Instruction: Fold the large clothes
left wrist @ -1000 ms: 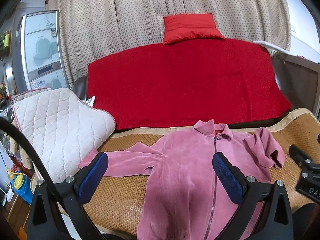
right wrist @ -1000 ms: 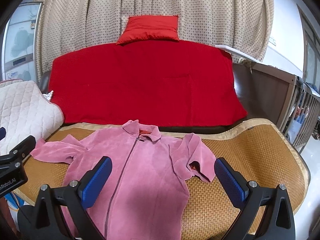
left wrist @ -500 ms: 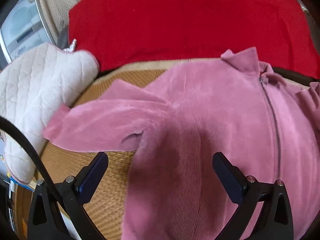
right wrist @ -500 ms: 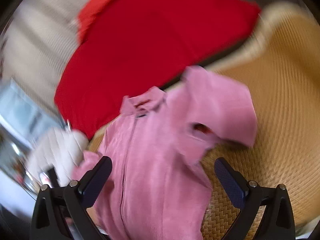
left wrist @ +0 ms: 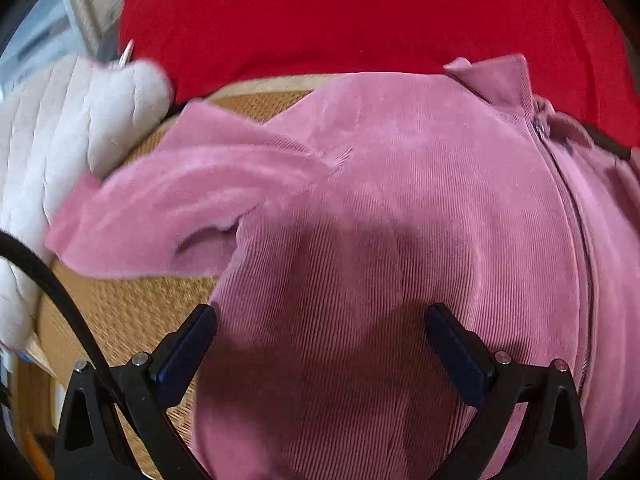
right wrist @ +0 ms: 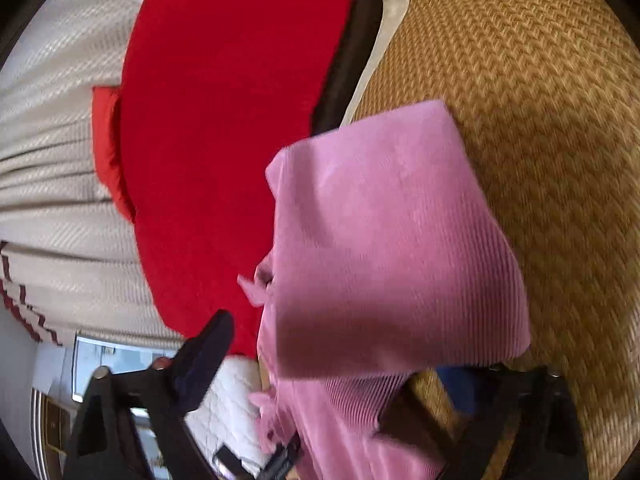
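Softly ribbed pink jacket (left wrist: 400, 208) drapes woven mat (right wrist: 540, 100).

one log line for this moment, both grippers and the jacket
left hand-held gripper: open over pink jacket | right hand-held gripper: open at sleeve | mat: under jacket

Left gripper (left wrist: 320, 332) is wide open, both dark pads apart, low over the pink jacket (left wrist: 400, 208), w/ its left pad (left wrist: 188, 348) by the jacket's side edge. Right gripper (right wrist: 336, 360) is open too, rolled hard to one side. Its left pad (right wrist: 204, 356) sits off the jacket; its right pad is mostly hidden under the jacket's sleeve.
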A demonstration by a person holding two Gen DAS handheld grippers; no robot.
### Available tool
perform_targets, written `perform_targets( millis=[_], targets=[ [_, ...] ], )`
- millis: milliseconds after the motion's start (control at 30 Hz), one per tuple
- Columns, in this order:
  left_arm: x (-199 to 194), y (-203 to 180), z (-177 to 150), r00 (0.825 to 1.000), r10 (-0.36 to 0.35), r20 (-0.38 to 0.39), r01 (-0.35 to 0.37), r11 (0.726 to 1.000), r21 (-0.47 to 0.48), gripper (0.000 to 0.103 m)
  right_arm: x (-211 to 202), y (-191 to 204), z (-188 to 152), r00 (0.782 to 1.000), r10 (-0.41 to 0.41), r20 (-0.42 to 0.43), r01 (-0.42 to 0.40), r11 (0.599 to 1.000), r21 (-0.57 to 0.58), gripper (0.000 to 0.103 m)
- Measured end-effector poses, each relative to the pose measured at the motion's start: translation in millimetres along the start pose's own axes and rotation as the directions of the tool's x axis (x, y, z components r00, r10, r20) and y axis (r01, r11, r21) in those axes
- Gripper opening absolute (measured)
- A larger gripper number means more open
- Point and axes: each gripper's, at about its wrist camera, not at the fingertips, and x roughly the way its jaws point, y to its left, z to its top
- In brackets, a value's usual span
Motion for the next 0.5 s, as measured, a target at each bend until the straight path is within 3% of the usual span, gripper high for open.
perform_targets(
  millis=[100,133,167,200,233,333,400,500],
  targets=[
    [5,13,-2,0.996,-0.077,-0.041,0.072,0.992,-0.106,0.103,0,-6,10,0.999,0.007,0.053,-0.009,0.999,0.038,0.074],
    [4,13,-4,0.996,-0.076,-0.036,0.072,0.992,-0.104,0.103,0,-10,14,0.998,0.002,0.064,-0.005,0.998,0.056,0.062],
    [2,11,-5,0.997,-0.068,-0.03,0.065,0.993,-0.094,0.103,2,-16,17,0.998,-0.007,0.069,0.002,0.997,0.077,0.043],
    [0,10,-6,0.998,-0.063,-0.025,0.061,0.994,-0.088,0.103,4,-20,19,0.997,-0.01,0.072,0.004,0.996,0.088,0.032],
    [-4,9,-6,0.998,-0.064,-0.028,0.061,0.995,-0.079,0.103,3,-23,20,0.997,-0.008,0.078,0.0,0.995,0.095,0.027],
    [-21,3,-2,0.999,-0.046,0.003,0.047,0.998,-0.032,0.103,-4,-16,19,0.997,0.033,0.069,-0.037,0.998,0.055,0.027],
    [-41,-8,-1,0.996,-0.048,0.07,0.048,0.999,0.002,0.103,-3,-3,20,0.996,0.085,-0.005,-0.085,0.996,0.012,0.03],
    [-85,-40,1,0.976,-0.12,0.18,0.109,0.991,0.074,0.103,-12,3,20,0.994,0.087,-0.071,-0.089,0.996,-0.021,0.033]
  ],
)
